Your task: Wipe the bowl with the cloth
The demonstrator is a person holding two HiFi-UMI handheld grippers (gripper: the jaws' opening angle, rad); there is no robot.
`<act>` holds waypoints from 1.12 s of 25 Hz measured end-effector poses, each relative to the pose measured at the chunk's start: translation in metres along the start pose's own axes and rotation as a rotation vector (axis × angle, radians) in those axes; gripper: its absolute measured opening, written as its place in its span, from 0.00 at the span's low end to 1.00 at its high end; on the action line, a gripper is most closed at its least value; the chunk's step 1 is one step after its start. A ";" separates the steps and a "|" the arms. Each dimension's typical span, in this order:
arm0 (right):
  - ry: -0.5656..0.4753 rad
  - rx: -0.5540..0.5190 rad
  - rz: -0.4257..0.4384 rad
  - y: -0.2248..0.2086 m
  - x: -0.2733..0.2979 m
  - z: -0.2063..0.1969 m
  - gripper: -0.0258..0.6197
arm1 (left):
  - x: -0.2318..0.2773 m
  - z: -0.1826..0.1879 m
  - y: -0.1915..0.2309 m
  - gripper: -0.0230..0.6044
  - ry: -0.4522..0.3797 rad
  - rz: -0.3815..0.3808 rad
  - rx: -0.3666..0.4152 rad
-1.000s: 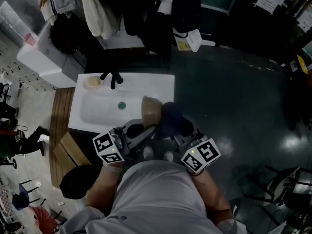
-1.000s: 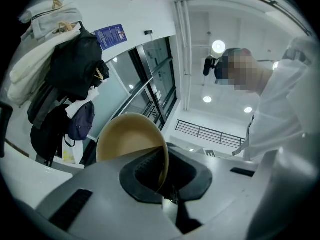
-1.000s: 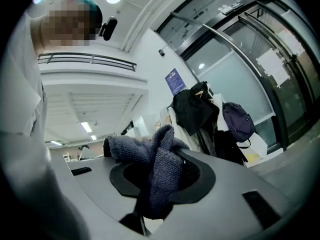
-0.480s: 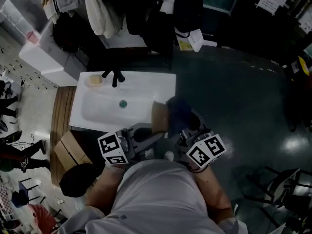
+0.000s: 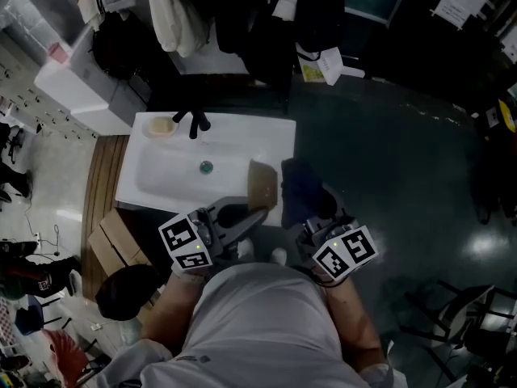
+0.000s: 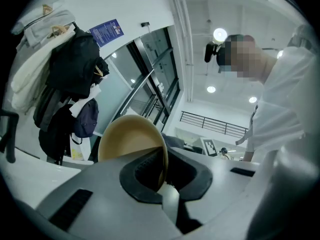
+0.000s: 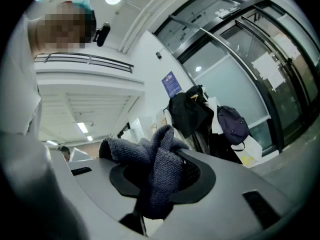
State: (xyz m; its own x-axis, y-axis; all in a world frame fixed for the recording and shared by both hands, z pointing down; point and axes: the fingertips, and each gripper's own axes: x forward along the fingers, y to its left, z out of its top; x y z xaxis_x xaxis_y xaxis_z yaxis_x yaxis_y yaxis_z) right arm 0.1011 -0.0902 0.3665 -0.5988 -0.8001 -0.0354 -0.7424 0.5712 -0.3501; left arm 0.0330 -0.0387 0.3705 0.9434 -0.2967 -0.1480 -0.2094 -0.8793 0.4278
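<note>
A tan bowl [image 5: 262, 186] is held on edge over the front right corner of the white sink [image 5: 161, 176]. My left gripper [image 5: 257, 213] is shut on its rim; in the left gripper view the bowl [image 6: 131, 137] stands between the jaws. A dark blue cloth [image 5: 300, 191] hangs bunched just right of the bowl, a small gap between them. My right gripper [image 5: 313, 217] is shut on the cloth, which fills its jaws in the right gripper view [image 7: 159, 170].
The sink has a black tap [image 5: 194, 122], a drain [image 5: 206, 166] and a soap dish [image 5: 161, 127] at its back left. Bags and clothes [image 5: 234, 14] hang behind it. A cardboard box [image 5: 117, 241] and a dark bag [image 5: 125, 291] lie on the floor at left.
Both grippers have drawn back toward me and slightly right. The bowl has turned from mouth-down to on edge, and the cloth has come off it to the right.
</note>
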 end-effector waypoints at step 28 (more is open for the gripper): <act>0.147 -0.445 0.258 0.095 0.014 -0.012 0.19 | 0.003 -0.018 0.008 0.06 0.160 0.052 0.144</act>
State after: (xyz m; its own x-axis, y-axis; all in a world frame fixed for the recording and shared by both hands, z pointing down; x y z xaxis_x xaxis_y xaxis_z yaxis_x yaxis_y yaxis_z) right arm 0.0188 -0.0445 0.3435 -0.7907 -0.6076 0.0744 -0.6021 0.7939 0.0845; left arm 0.0383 -0.0403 0.3895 0.9566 -0.2909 0.0190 -0.2832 -0.9118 0.2973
